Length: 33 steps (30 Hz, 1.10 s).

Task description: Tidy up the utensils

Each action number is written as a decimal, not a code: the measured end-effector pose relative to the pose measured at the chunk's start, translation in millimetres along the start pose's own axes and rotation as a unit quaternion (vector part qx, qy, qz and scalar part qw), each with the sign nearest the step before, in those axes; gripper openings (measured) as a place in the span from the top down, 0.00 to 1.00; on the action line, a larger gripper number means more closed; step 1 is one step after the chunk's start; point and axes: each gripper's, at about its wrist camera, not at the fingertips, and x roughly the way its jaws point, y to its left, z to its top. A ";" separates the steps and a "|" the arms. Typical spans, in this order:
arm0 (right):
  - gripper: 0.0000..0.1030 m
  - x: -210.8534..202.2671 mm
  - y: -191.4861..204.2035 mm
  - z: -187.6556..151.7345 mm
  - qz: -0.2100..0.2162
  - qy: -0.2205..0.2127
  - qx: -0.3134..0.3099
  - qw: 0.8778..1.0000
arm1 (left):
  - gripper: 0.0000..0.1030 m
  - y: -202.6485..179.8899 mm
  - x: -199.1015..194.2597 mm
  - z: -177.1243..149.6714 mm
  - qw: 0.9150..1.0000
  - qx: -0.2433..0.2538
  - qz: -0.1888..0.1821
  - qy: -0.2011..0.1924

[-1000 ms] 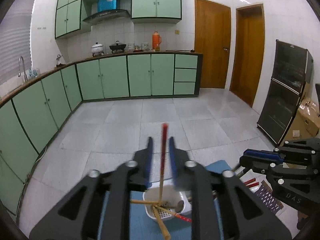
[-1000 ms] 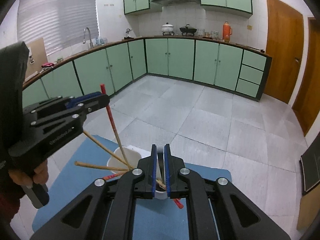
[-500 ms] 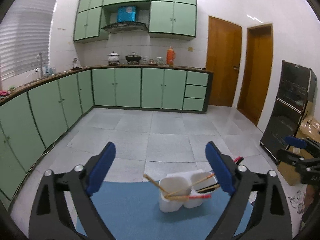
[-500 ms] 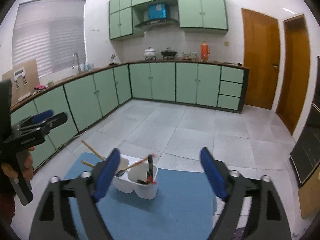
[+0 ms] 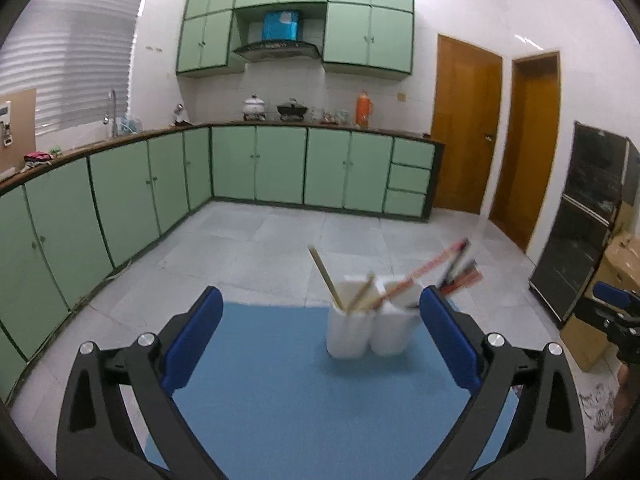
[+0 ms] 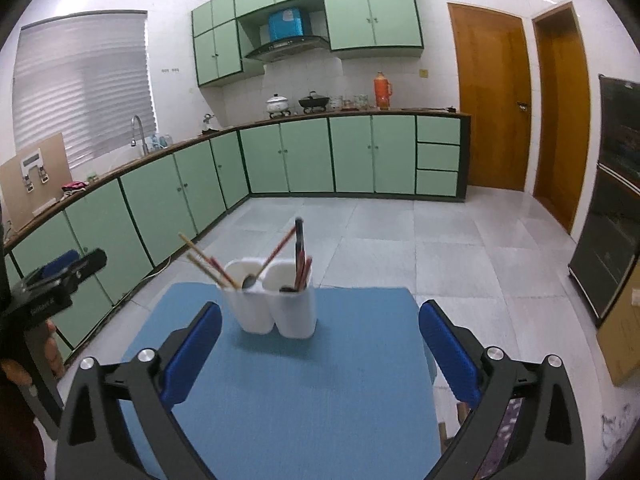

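Left wrist view
Left gripper (image 5: 320, 320): jaws opening, blue pads spread wide, nothing clasped.
Utensil holder (image 5: 368, 332): white, two joined cups, upright on the blue mat (image 5: 280, 392), ahead between the pads, nearer the right-hand one.
Chopsticks (image 5: 352, 284): wooden and red-tipped sticks, leaning outward; blurred.

Right wrist view
Right gripper (image 6: 320, 336): jaws opening, empty.
Utensil holder (image 6: 276, 304): near the mat's far edge.
Contents: wooden chopsticks (image 6: 206, 262) in the left cup, spoon (image 6: 250, 280) beside them, dark and red utensils (image 6: 300, 256) in the right cup.
Left gripper (image 6: 60, 276): at the left edge, hand-held.
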 end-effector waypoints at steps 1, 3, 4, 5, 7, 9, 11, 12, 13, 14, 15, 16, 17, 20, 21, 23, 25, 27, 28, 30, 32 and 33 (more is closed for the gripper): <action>0.06 -2.7 1.8 -3.4 0.000 0.001 0.001 1.000 | 0.06 -1.3 -1.9 -4.9 1.000 0.002 0.000 0.005; 0.06 -7.8 5.9 -13.7 -0.005 0.005 -0.001 1.000 | 0.05 -5.3 -6.7 -16.0 1.000 0.005 -0.002 0.012; 0.06 -9.9 8.3 -17.7 -0.008 0.007 -0.004 1.000 | 0.05 -7.2 -8.9 -20.7 1.000 0.008 -0.001 0.014; 0.06 -12.8 10.3 -22.4 -0.011 0.007 -0.007 1.000 | 0.05 -9.7 -12.0 -26.9 1.000 0.014 0.004 0.017; 0.06 -18.2 14.3 -30.9 -0.014 0.009 -0.010 1.000 | 0.05 -13.1 -16.4 -36.5 0.999 0.022 0.010 0.021; 0.06 -21.1 16.8 -38.8 -0.008 0.016 -0.010 1.000 | 0.05 -16.7 -20.9 -45.0 0.999 0.023 0.012 0.027; 0.06 -21.9 19.1 -44.1 -0.004 0.023 -0.012 1.000 | 0.05 -18.9 -23.8 -53.0 0.999 0.023 0.014 0.032; 0.06 -22.6 20.6 -46.7 -0.005 0.024 -0.014 1.000 | 0.05 -18.1 -25.2 -56.7 0.999 0.023 0.016 0.033; 0.06 -23.7 21.8 -48.5 -0.008 0.024 -0.015 1.000 | 0.05 -17.5 -26.0 -59.1 0.999 0.023 0.018 0.034; 0.06 -24.8 22.5 -50.0 -0.009 0.025 -0.013 1.000 | 0.05 -17.1 -27.6 -61.0 0.999 0.023 0.021 0.036; 0.06 -23.9 22.2 -49.2 -0.007 0.026 -0.011 1.000 | 0.05 -17.0 -27.8 -61.7 0.999 0.022 0.022 0.037; 0.06 -23.9 22.6 -49.5 -0.003 0.027 -0.007 1.000 | 0.05 -16.8 -28.5 -61.6 0.999 0.020 0.021 0.039; 0.06 -24.2 23.6 -49.1 0.000 0.028 -0.003 1.000 | 0.05 -16.9 -29.2 -60.7 0.999 0.020 0.019 0.039; 0.06 -27.7 27.4 -48.2 -0.008 0.024 -0.005 1.000 | 0.05 -19.6 -33.1 -56.6 0.999 0.025 0.021 0.037; 0.06 -29.9 28.3 -47.4 -0.010 0.021 -0.006 1.000 | 0.05 -20.5 -35.3 -54.9 0.999 0.029 0.019 0.035; 0.06 -33.2 30.2 -45.1 -0.011 0.018 -0.006 1.000 | 0.05 -23.3 -38.5 -53.9 0.999 0.031 0.023 0.029; 0.06 -35.6 32.4 -44.2 -0.013 0.016 -0.006 1.000 | 0.05 -23.5 -41.0 -53.8 0.999 0.032 0.022 0.028; 0.06 -35.5 34.1 -43.7 -0.013 0.014 -0.009 1.000 | 0.05 -23.6 -42.7 -54.0 0.999 0.032 0.022 0.027; 0.06 -36.2 35.5 -43.5 -0.013 0.013 -0.011 1.000 | 0.05 -23.2 -43.6 -53.7 0.999 0.032 0.023 0.025; 0.06 -37.2 36.4 -43.6 -0.013 0.012 -0.013 1.000 | 0.05 -22.7 -44.8 -52.7 0.999 0.031 0.023 0.024; 0.06 -37.9 38.2 -43.1 -0.011 0.011 -0.013 1.000 | 0.05 -23.3 -46.8 -52.7 0.999 0.031 0.022 0.022; 0.06 -38.6 38.4 -43.3 -0.011 0.011 -0.013 1.000 | 0.05 -24.6 -47.2 -52.7 0.999 0.033 0.023 0.021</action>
